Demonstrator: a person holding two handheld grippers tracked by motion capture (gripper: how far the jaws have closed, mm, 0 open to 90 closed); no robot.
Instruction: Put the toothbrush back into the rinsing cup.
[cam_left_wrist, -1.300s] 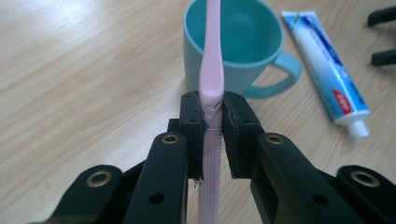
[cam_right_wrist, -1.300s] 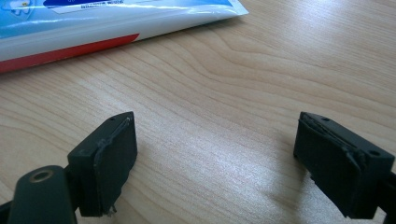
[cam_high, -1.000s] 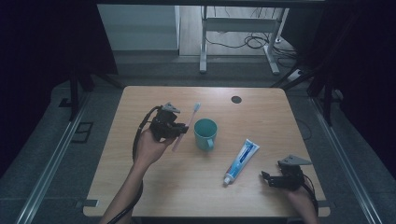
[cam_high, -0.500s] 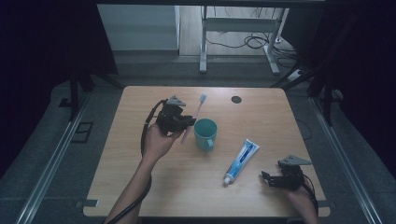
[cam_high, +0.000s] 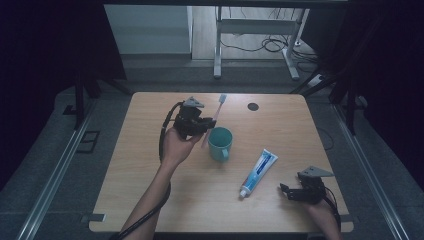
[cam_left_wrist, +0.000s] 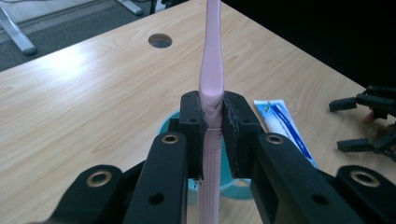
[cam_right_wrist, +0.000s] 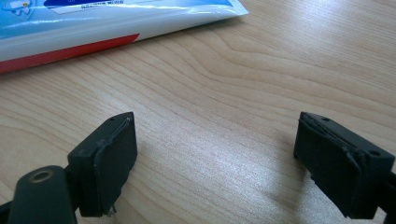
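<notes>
My left gripper (cam_high: 206, 123) is raised above the table just left of the teal mug (cam_high: 220, 144), shut on a pink toothbrush (cam_high: 217, 111) whose head points up and away. In the left gripper view the pads clamp the toothbrush handle (cam_left_wrist: 211, 70) and the mug's rim (cam_left_wrist: 163, 128) shows right beneath the jaws. A blue and white toothpaste tube (cam_high: 258, 171) lies flat to the mug's right. My right gripper (cam_high: 286, 192) rests low at the table's front right, open, with bare wood between its pads (cam_right_wrist: 109, 161) and the toothpaste tube (cam_right_wrist: 93, 23) just ahead.
The wooden table (cam_high: 150, 190) has a round cable hole (cam_high: 253, 106) near its far edge. Dark floor and metal table legs lie beyond the far edge. In the left gripper view the other gripper (cam_left_wrist: 369, 121) shows at the right.
My left gripper has carried the toothbrush right and a little up, from beside the mug to over its left rim, and the brush has tilted more upright. The right gripper has stayed still.
</notes>
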